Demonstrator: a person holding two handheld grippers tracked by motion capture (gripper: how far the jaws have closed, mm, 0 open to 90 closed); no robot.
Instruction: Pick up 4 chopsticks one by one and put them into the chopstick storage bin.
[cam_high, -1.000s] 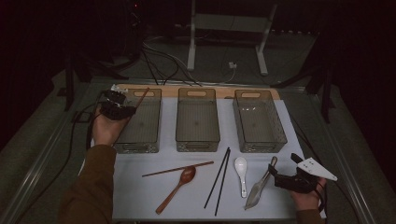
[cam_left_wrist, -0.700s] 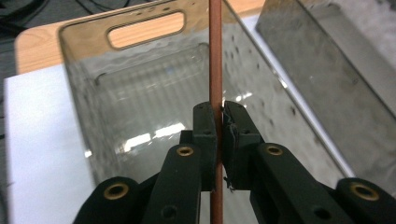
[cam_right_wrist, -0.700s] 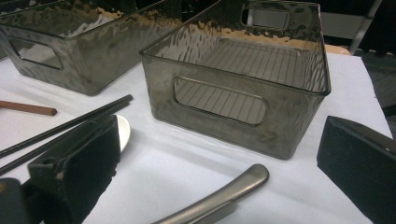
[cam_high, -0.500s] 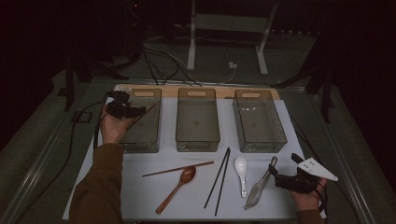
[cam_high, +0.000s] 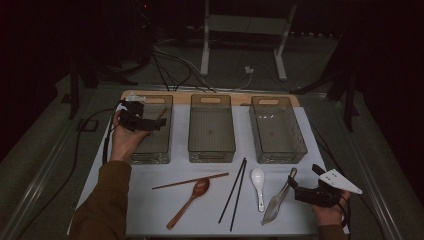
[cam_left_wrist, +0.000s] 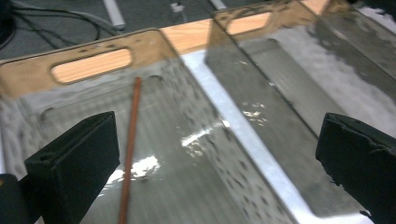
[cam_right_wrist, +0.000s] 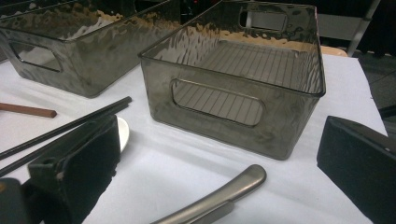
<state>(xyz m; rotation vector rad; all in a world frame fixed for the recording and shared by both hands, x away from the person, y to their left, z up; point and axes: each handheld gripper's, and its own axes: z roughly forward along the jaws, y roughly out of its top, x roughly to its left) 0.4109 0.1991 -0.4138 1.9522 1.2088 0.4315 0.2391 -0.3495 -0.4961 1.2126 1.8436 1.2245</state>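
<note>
Brown and thin, one stick (cam_left_wrist: 130, 140) now lies in the left bin (cam_high: 165, 100), at the upper left of the high view. In the left claw view it rests on the bin floor, with its far end near the handle hole. The left claw (cam_high: 150, 122) hangs over that bin. Its jaws have just been opening and stand wide, and the stick lies loose below them, close to one jaw, not gripped. So this stick looks dropped off.

More things wait on the white tabletop (cam_high: 150, 200) in the lower half of the high view. Another brown stick (cam_high: 190, 181) lies there, with a wooden spoon (cam_high: 190, 200) just under it. Next come two black sticks (cam_high: 236, 192), then a white spoon (cam_high: 258, 182). A metal scoop (cam_high: 280, 200) lies at the lower right.

The right claw (cam_high: 300, 192) sits by the scoop, jaws wide and holding nothing. The scoop's handle (cam_right_wrist: 219, 193) lies between them in the right claw view.

The middle bin (cam_high: 211, 100) and right bin (cam_high: 272, 102) look bare. So I think the sorting has only begun.
</note>
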